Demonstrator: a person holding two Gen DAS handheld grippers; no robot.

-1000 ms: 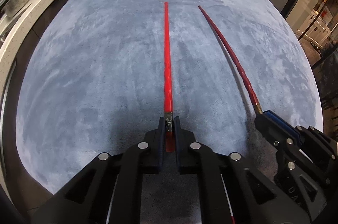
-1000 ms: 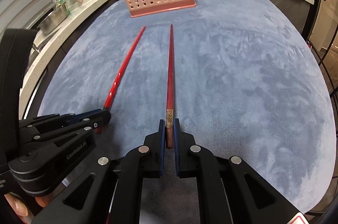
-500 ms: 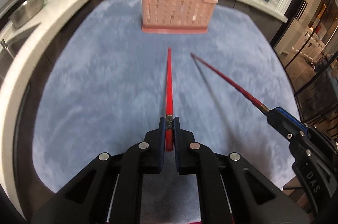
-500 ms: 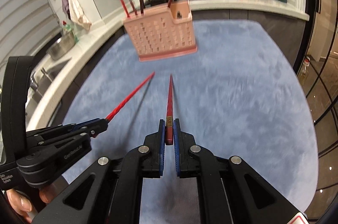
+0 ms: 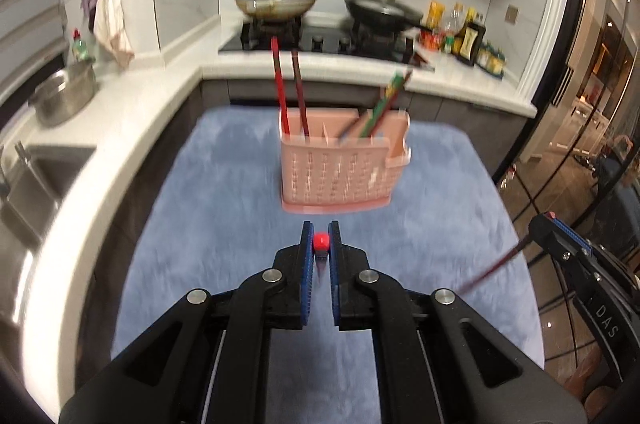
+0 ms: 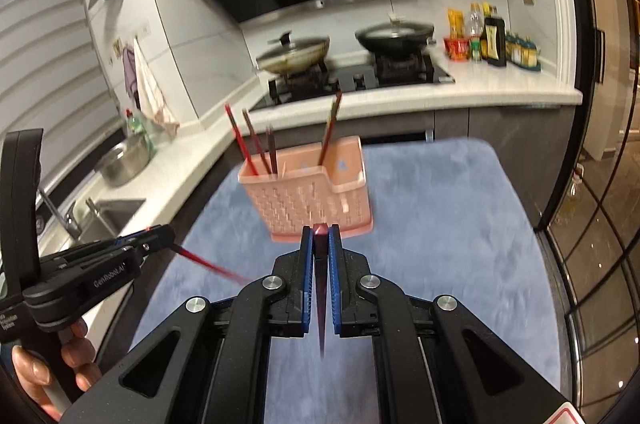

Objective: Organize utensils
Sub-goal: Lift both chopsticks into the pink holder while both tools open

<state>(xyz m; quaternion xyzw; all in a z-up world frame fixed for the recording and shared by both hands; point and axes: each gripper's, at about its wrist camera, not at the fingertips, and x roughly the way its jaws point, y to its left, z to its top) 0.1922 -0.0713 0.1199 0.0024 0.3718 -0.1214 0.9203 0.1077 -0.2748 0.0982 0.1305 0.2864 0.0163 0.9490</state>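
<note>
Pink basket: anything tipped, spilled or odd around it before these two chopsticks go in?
Nothing stands out. The basket stands upright on the blue mat, with chopsticks leaning in its compartments. The left gripper holds a bright red chopstick and the right gripper a dark red chopstick. Motion blur hides finer detail.

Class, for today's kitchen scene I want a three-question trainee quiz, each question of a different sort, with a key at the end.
1. True or false: the left gripper is shut on a bright red chopstick.
2. Multiple choice: the pink utensil basket stands on A) the white counter, B) the blue mat, C) the stove.
3. Fill in: the right gripper holds a ____ chopstick.

Key: 1 true; 2 B; 3 dark red.
</note>
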